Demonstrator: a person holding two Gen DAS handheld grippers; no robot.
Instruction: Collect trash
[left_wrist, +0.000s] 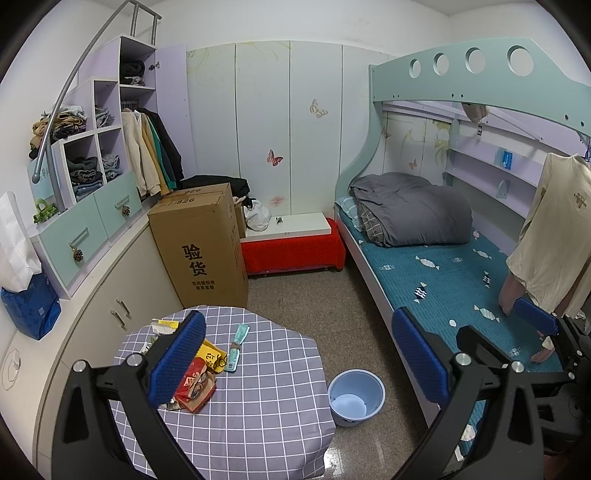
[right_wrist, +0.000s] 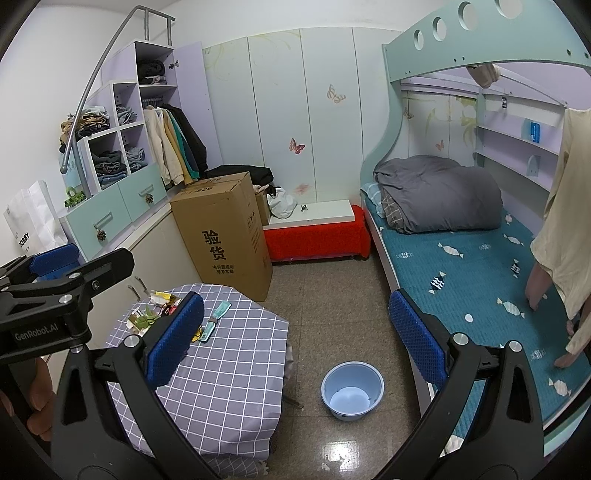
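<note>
Trash lies on the small table with a grey checked cloth (left_wrist: 258, 398): a red wrapper (left_wrist: 195, 387), a yellow wrapper (left_wrist: 213, 355), a teal packet (left_wrist: 236, 345) and crumpled scraps (left_wrist: 160, 328). My left gripper (left_wrist: 299, 360) hovers open above the table's near side, its left finger over the red wrapper, holding nothing. An empty blue bucket (left_wrist: 356, 397) stands on the floor right of the table. In the right wrist view my right gripper (right_wrist: 297, 339) is open and empty above the floor, between the table (right_wrist: 229, 369) and the bed. The bucket (right_wrist: 352, 391) is below it, and the scraps (right_wrist: 146, 319) and teal packet (right_wrist: 215, 320) lie beyond its left finger.
A tall cardboard box (left_wrist: 201, 243) stands behind the table, next to low cabinets (left_wrist: 118, 295). A bunk bed with a teal sheet (left_wrist: 454, 280) and a grey quilt (left_wrist: 410, 210) fills the right side. A red-covered bench (left_wrist: 291, 251) is at the back wall. A hand (right_wrist: 37, 398) grips the left handle.
</note>
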